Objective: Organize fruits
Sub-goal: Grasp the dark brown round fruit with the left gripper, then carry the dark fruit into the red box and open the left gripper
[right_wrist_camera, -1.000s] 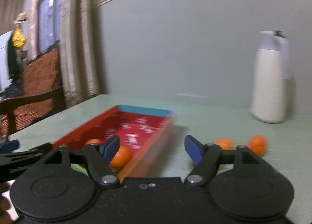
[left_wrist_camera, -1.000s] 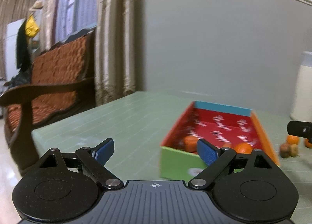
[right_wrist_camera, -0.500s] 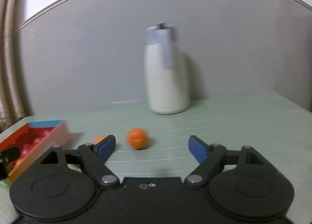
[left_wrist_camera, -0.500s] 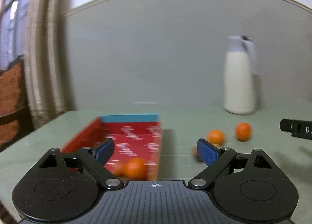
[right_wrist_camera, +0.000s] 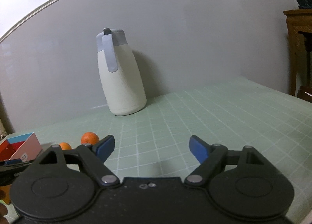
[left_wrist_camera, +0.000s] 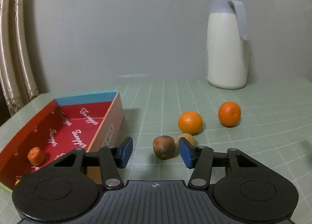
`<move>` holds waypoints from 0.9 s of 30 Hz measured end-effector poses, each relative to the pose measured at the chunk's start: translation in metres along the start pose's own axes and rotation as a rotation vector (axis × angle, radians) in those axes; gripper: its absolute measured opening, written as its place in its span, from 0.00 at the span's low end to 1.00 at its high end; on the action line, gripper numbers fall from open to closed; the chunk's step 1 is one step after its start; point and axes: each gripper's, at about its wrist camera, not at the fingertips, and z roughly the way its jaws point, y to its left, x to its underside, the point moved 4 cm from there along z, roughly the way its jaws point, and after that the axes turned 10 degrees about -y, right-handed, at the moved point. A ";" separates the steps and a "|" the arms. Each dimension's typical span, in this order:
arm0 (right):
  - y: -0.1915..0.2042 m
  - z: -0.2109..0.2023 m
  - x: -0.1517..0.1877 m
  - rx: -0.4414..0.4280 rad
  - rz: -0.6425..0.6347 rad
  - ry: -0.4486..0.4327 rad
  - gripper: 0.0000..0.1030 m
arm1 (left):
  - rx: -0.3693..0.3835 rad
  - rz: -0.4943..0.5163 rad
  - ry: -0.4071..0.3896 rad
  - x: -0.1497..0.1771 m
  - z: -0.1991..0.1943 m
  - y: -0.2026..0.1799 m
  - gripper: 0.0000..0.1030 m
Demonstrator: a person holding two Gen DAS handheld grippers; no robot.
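Observation:
A red-lined cardboard box (left_wrist_camera: 109, 118) lies on the green table at the left, with a small orange fruit (left_wrist_camera: 36, 155) inside. To its right lie a brown kiwi (left_wrist_camera: 164, 147), a tan fruit (left_wrist_camera: 187, 138) partly behind my finger, and two oranges (left_wrist_camera: 190, 122) (left_wrist_camera: 229, 114). My left gripper (left_wrist_camera: 155, 153) is open and empty, with the kiwi just ahead between its fingertips. My right gripper (right_wrist_camera: 151, 149) is open and empty over bare table. The right wrist view shows the two oranges (right_wrist_camera: 89, 138) (right_wrist_camera: 65, 145) and the box corner (right_wrist_camera: 25, 146) at its left.
A white thermos jug with a grey lid (left_wrist_camera: 227, 48) stands at the back by the wall; it also shows in the right wrist view (right_wrist_camera: 120, 79). Curtains (left_wrist_camera: 13, 48) hang at the left. A wooden cabinet (right_wrist_camera: 298, 48) stands beyond the table's right edge.
Both grippers have swung right, away from the box. The left one now faces the loose fruit with the kiwi between its fingertips. The right one now faces the jug.

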 end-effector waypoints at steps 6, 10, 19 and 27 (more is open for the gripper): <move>-0.003 0.002 -0.001 0.000 0.005 0.000 0.82 | 0.011 -0.033 0.070 0.005 0.024 0.001 0.40; -0.001 0.003 -0.002 -0.005 0.000 -0.001 0.82 | 0.028 -0.063 0.112 0.007 0.035 0.002 0.30; 0.000 -0.003 -0.001 -0.007 -0.012 0.006 0.82 | 0.021 -0.063 0.059 0.002 0.028 0.003 0.30; 0.008 -0.004 -0.001 -0.026 -0.016 0.010 0.82 | -0.012 -0.049 -0.055 -0.013 -0.007 0.021 0.30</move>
